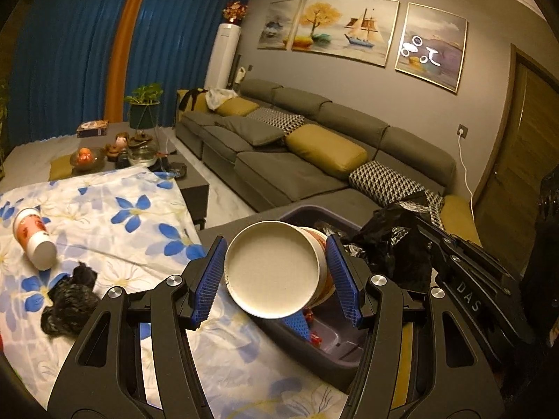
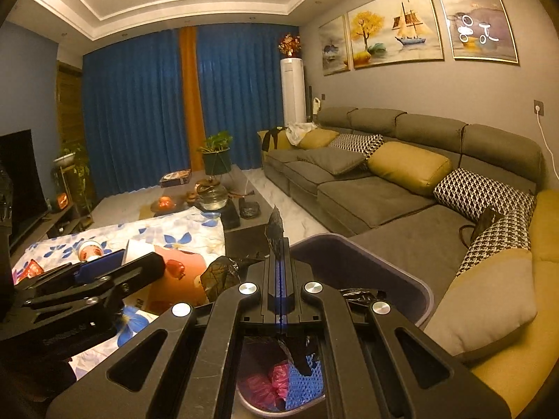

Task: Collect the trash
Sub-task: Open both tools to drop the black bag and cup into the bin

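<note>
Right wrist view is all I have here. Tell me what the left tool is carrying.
Observer: The left tool holds a paper cup on its side between the blue pads, its white base toward the camera.
Operator: Report where that cup sits relative to the bin.
Observer: It hangs over the near rim of the purple bin, not yet released.
Operator: Now say what my right tool has.
Observer: The right tool is shut on a black plastic bag; the left view shows the bag bunched over the bin's far side.
Operator: List what trash is left on the cloth.
Observer: A second paper cup lying down and a crumpled black bag.
</note>
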{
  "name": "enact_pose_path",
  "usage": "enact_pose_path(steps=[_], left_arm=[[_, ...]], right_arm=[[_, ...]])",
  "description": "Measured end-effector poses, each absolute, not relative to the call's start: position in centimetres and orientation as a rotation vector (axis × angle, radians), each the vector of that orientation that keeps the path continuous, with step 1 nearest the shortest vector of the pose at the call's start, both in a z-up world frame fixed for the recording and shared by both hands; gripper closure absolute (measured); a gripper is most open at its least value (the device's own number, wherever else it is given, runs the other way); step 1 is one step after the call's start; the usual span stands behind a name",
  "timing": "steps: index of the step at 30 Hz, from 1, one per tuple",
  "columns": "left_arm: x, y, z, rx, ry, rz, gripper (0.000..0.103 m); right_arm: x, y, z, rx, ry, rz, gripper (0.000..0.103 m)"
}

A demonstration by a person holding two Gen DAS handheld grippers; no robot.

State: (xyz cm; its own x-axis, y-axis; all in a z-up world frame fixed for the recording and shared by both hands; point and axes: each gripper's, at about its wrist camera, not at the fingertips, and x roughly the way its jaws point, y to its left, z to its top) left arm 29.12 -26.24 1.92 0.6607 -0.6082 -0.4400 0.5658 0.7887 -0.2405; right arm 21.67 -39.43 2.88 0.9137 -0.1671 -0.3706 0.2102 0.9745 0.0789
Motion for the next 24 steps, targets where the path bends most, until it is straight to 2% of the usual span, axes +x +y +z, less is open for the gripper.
enact_pose_path(steps=[24], left_arm=[[31.5, -30.4, -1.8, -0.061, 0.615, -0.699, 0.046]], right_arm=[[24.0, -41.6, 1.3, 0.128, 0.411, -0.227, 0.102]])
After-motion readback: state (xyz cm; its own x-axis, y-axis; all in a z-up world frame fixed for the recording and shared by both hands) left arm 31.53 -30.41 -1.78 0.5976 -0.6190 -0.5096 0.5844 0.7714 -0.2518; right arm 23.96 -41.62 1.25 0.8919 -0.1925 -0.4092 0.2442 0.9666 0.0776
